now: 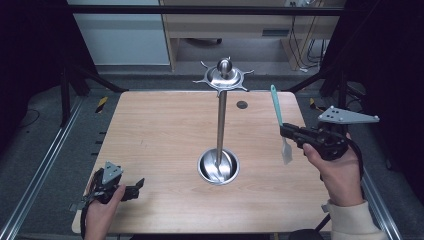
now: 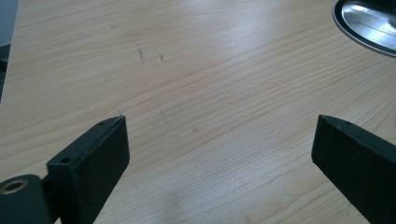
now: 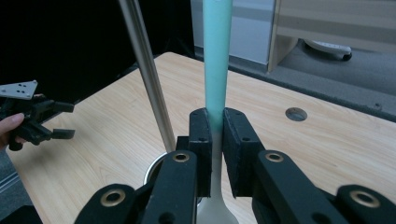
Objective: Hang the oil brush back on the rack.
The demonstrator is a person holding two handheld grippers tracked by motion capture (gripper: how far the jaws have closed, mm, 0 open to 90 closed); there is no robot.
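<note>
In the right gripper view the teal-handled utensil [image 3: 217,60] runs out of the top of the frame, so its handle end is cut off there, and its pale lower end sinks behind the gripper body at the bottom centre. What kind of head it has is hard to make out; in the high view it looks like a small whitish blade hanging below the jaws, right of centre. The right gripper [image 1: 287,131] has its jaws clenched on the utensil [image 1: 280,122] where the teal handle meets the pale part, and holds it nearly upright above the table [image 1: 160,130].

The metal stand [image 1: 221,115] rises at the centre of the high view. Its round bowl-like base [image 1: 218,166] holds nothing that can be told apart from reflections. The star-shaped top plate [image 1: 223,77] with hooks sits at upper centre, its far hooks small and blurred. In the right gripper view the pole [image 3: 147,74] is cut off at the top.

The left gripper [image 1: 135,189] rests at the lower left of the high view on the table, its jaws released and wide apart with bare wood between them. The left gripper view catches just a slice of the stand's base [image 2: 369,23] at the upper right corner.
</note>
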